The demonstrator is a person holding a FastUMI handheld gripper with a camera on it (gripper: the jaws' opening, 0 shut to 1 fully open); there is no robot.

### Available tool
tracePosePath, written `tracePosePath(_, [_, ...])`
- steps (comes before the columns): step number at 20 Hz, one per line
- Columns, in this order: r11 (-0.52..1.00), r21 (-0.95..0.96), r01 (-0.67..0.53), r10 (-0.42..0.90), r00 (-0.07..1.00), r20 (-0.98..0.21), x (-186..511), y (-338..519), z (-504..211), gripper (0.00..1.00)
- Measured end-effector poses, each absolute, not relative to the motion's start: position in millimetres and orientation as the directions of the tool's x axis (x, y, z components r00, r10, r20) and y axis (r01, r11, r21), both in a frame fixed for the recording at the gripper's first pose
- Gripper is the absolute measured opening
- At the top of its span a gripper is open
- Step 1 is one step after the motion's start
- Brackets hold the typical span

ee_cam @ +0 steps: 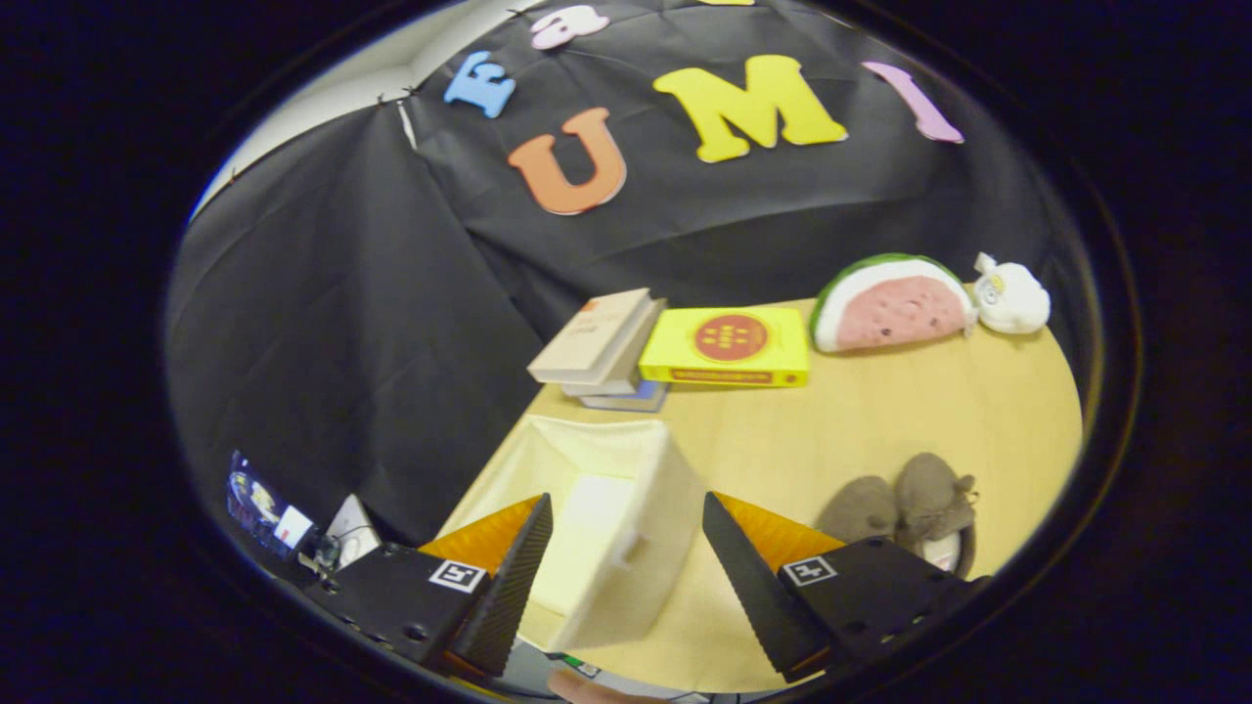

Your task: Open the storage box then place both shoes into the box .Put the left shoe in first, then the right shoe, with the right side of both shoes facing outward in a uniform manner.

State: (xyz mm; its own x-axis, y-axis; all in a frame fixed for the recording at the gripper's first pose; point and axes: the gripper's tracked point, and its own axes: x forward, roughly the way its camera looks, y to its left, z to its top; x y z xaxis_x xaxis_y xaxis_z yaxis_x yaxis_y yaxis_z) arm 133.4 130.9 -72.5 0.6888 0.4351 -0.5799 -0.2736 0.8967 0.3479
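Cream fabric storage box [626,508], open-topped, is sitting at the near left corner of the pale wooden surface [880,430], its right wall lying between the fingers. Tongs [626,518] are hovering spread apart, gripping nothing. Grey-brown plush shoes [905,508] are resting side by side, touching, just beyond the right finger. Farther back, a tilted stack of books [602,347] is lying beside a yellow book [729,344]; a watermelon-slice cushion [885,305] and small white plush toy [1012,295] are sitting against the wall.
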Motion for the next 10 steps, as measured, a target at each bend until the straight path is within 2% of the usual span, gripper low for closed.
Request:
tracePosePath(5, [0.960, 0.253, -0.119, 0.275, 0.563, -0.779, 107.6, 43.6, -153.4, 0.94])
tracePosePath(8, [0.992, 0.104, -0.070, 0.125, 0.507, -0.853, 98.8, 3.8, -197.8, 0.92])
tracePosePath(10, [0.997, 0.065, -0.050, 0.081, 0.469, -0.879, 93.6, -5.8, -216.1, 0.89])
